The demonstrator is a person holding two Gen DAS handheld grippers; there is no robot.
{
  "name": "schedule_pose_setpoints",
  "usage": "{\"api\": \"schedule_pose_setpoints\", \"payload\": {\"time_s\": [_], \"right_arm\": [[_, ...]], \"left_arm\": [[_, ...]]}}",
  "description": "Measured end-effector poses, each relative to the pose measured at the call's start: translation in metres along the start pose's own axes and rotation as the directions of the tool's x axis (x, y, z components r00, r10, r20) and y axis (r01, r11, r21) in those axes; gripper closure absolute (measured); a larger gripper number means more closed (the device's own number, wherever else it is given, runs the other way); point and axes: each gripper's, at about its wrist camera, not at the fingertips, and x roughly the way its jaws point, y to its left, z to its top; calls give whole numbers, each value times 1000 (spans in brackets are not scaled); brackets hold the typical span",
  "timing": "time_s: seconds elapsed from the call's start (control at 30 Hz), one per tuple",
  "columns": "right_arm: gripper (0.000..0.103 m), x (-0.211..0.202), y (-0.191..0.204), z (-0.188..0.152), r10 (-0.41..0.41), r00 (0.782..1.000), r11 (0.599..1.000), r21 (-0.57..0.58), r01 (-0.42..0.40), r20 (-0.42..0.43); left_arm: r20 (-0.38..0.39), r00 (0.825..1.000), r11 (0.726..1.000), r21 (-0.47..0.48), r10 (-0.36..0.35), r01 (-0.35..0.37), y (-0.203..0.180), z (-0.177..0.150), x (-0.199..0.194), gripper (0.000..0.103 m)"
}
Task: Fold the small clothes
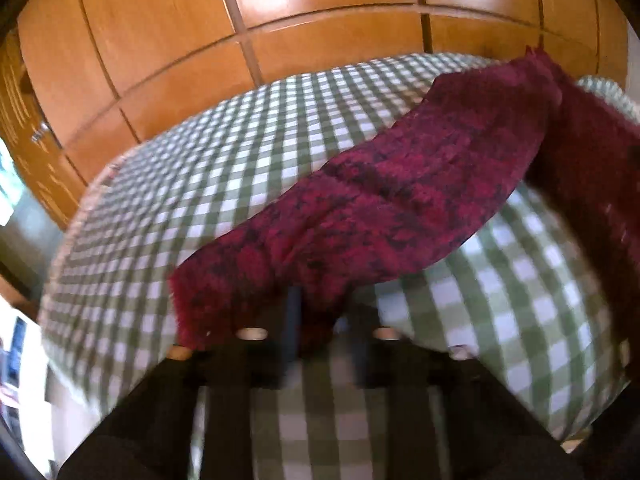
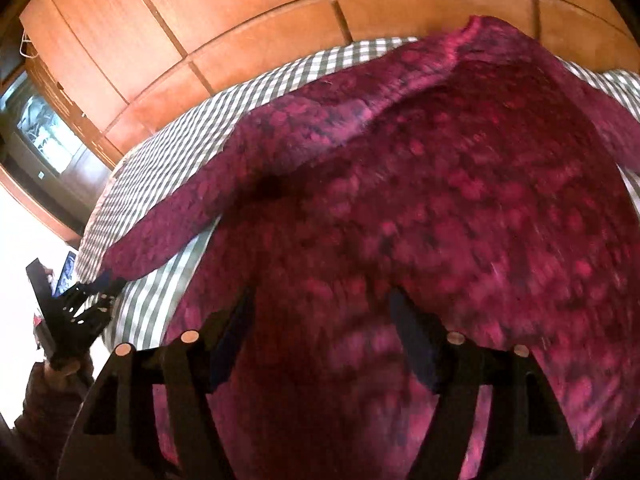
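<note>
A fuzzy dark-red knitted sweater [image 1: 400,200] lies on a green-and-white checked cover [image 1: 180,200]. One long sleeve stretches out toward my left gripper [image 1: 324,316], which is shut on the sleeve's end. The right wrist view shows that same left gripper [image 2: 105,289] pinching the sleeve tip at the far left, held by a person's hand [image 2: 60,368]. The sweater's body [image 2: 440,200] fills most of that view. My right gripper [image 2: 322,304] hovers over it with its fingers wide apart, open; I see no fabric pinched between them. Both views are blurred.
Wooden wardrobe doors [image 1: 160,40] stand right behind the checked cover [image 2: 160,152]. The cover's left edge drops off beside a bright floor [image 2: 24,240]. A dark screen [image 2: 40,132] sits at the far left.
</note>
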Motion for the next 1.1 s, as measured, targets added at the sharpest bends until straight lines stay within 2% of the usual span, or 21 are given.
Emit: {"api": "schedule_pose_setpoints", "payload": {"time_s": [0.1,0.17,0.3,0.4,0.43,0.5,0.53,0.57,0.6,0.67,0.7,0.73,0.77,0.8,0.83,0.87,0.9,0.93,0.97,1.07,1.1], "right_arm": [[43,25,3,20,-36,999,998,-52,36,-14],[46,41,7,31,-61,998,994,-89,59,-25],[46,74,14,70,-89,996,988,-130,86,-15],[47,89,16,114,-88,996,991,-101,91,35],[47,90,16,126,-90,995,992,-86,94,52],[47,95,12,157,-87,992,995,-31,90,94],[44,96,11,168,-83,991,996,-10,84,107],[41,97,10,178,-90,988,996,7,90,124],[40,100,13,189,-103,983,995,20,101,151],[31,99,10,200,-111,975,994,46,104,191],[30,98,7,202,-112,974,993,59,102,197],[29,98,3,201,-113,975,992,72,101,191],[27,99,2,199,-110,977,992,77,97,185],[25,98,-2,193,-98,980,993,83,84,176],[21,99,-6,185,-94,982,993,82,81,165],[21,100,-8,177,-94,984,993,80,83,149],[21,101,-10,168,-87,988,994,78,77,131],[21,101,-12,155,-74,992,995,78,65,107],[21,101,-11,148,-69,993,995,76,62,96],[20,95,-5,116,-54,996,998,42,51,68],[19,90,2,103,-43,997,999,25,42,59]], "left_arm": [[38,997,992,-99,-68,72,14,15,-13,96],[98,987,971,-192,-127,144,33,28,-30,96],[210,956,908,-324,-203,264,73,56,-58,97],[244,935,850,-402,-259,341,102,82,-55,97],[247,930,823,-441,-273,359,114,92,-50,97],[236,932,783,-507,-277,361,133,107,-35,97],[228,942,768,-548,-245,332,144,118,-24,103],[216,956,763,-578,-200,291,155,125,-15,103],[202,967,742,-623,-154,248,170,134,-1,103],[202,973,688,-691,-111,222,194,143,17,103],[193,978,688,-698,-84,196,202,148,25,103],[139,990,692,-716,11,93,209,152,33,103],[113,993,678,-732,29,64,214,151,38,103],[113,994,661,-745,-2,86,217,148,42,103],[131,990,646,-752,-48,131,218,142,44,90],[138,989,642,-754,-55,141,218,135,43,76],[133,991,639,-760,-29,120,217,125,40,35],[139,990,622,-776,10,102,217,110,36,11],[149,989,604,-790,20,107,218,99,36,11],[94,994,537,-836,-63,113,223,69,57,11],[67,994,525,-845,-87,103,220,63,65,11]]}}
